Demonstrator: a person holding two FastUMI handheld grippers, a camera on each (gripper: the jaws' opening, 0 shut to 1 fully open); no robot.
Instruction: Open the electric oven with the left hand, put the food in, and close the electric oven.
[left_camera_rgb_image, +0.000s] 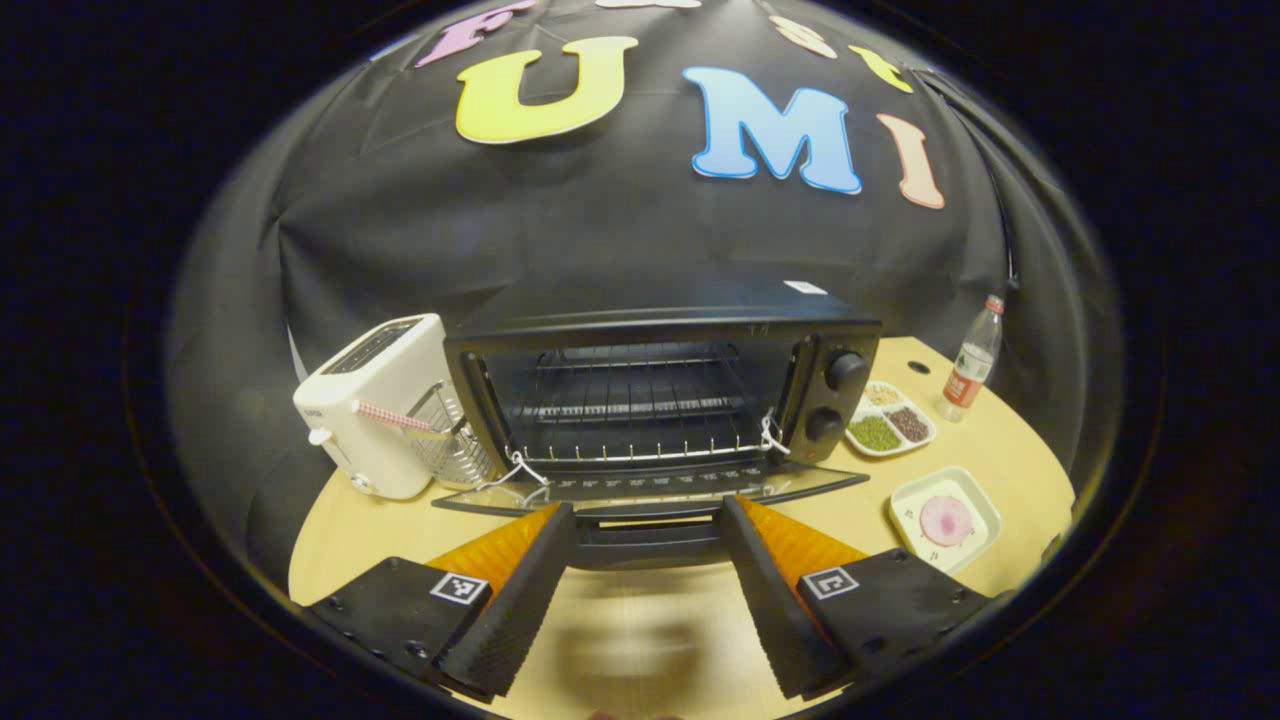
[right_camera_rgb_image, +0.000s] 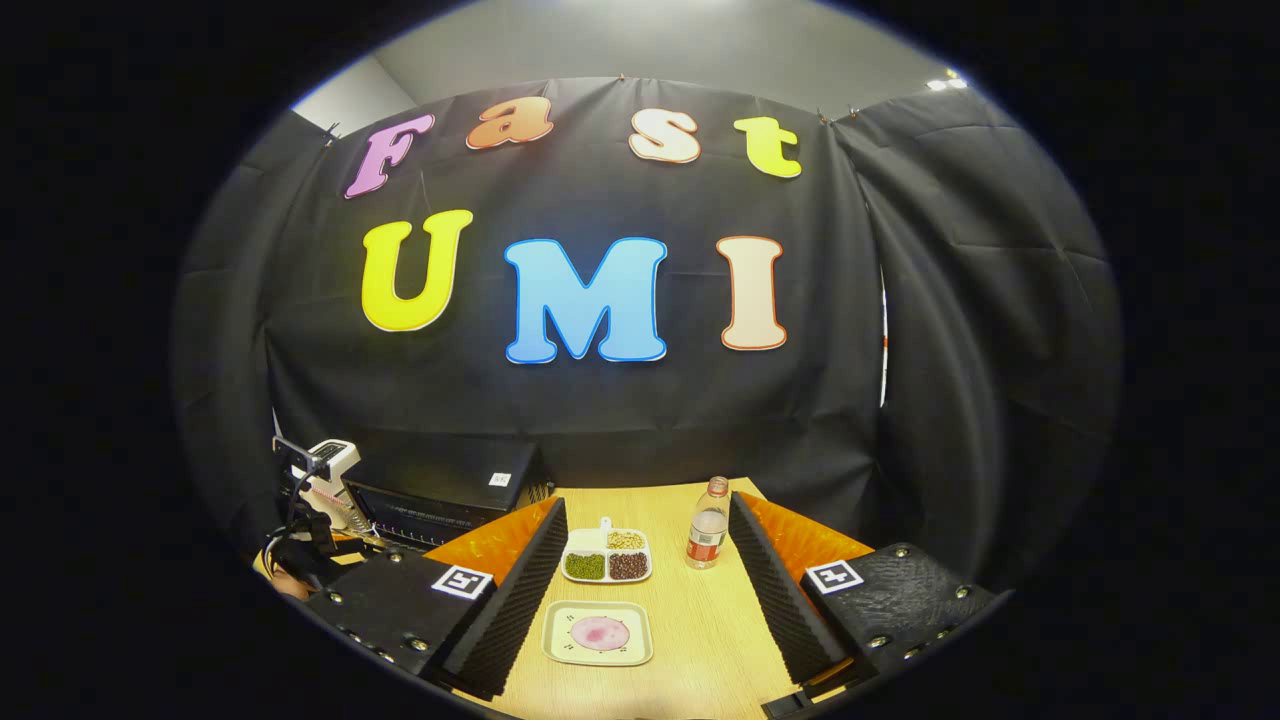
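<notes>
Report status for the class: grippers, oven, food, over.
Left gripper open at the oven door's handle, door down. Right gripper open, empty. Food on its plate, not yet loaded. Nothing blocking.

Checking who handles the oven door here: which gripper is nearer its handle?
Left. The left gripper sits open right at the door handle; the right gripper hovers off to the side, over the plate.

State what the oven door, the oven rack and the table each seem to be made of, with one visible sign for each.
Oven door: apparently glass in a dark frame; it looks see-through.
Oven rack: bare metal wire, thin shiny bars.
Table: light wood or wood-look laminate, faint grain, matte.
</notes>
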